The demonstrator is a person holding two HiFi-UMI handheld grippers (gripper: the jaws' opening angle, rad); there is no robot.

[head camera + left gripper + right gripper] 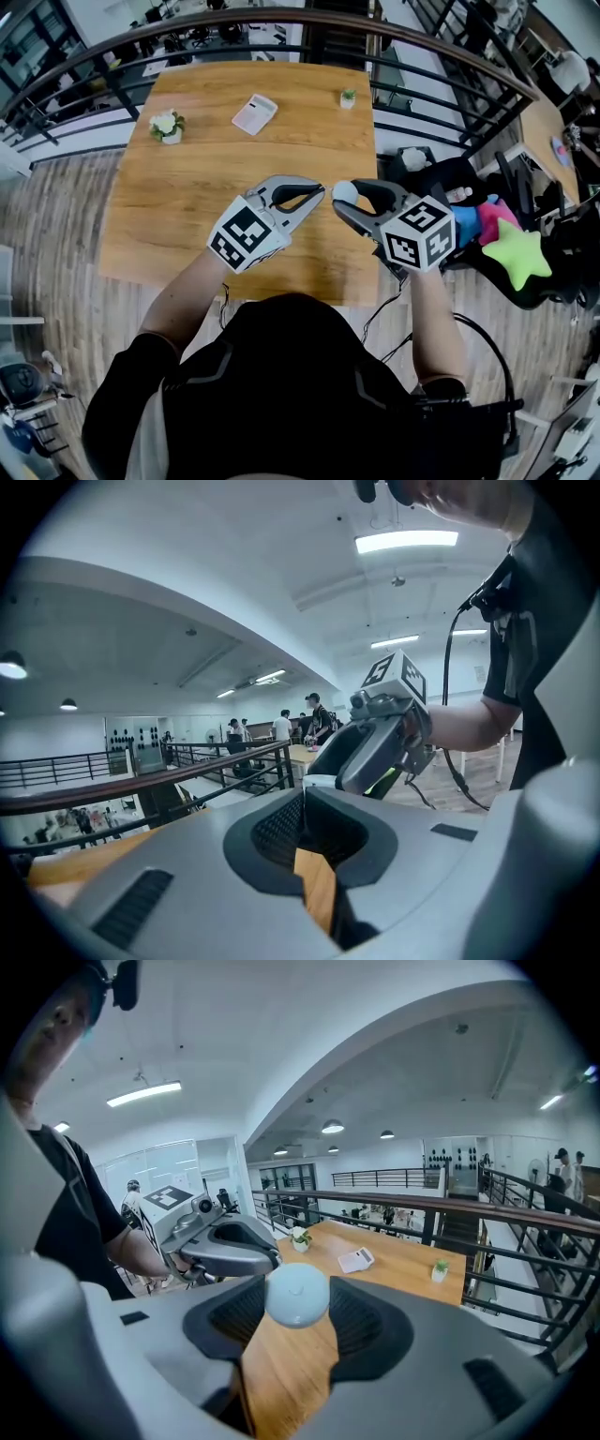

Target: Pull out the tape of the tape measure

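Note:
A small round pale tape measure sits between the pads of my right gripper, which is shut on it above the wooden table. My left gripper is shut, and its tip meets the left side of the tape measure. In the left gripper view a white edge of the tape measure shows just past the closed jaws. Whether the tape's end is pinched between them is hidden. No tape shows outside the case.
On the table's far part lie a white calculator, a pot of white flowers and a small green plant. A curved railing runs behind the table. To the right stands a dark chair with coloured star cushions.

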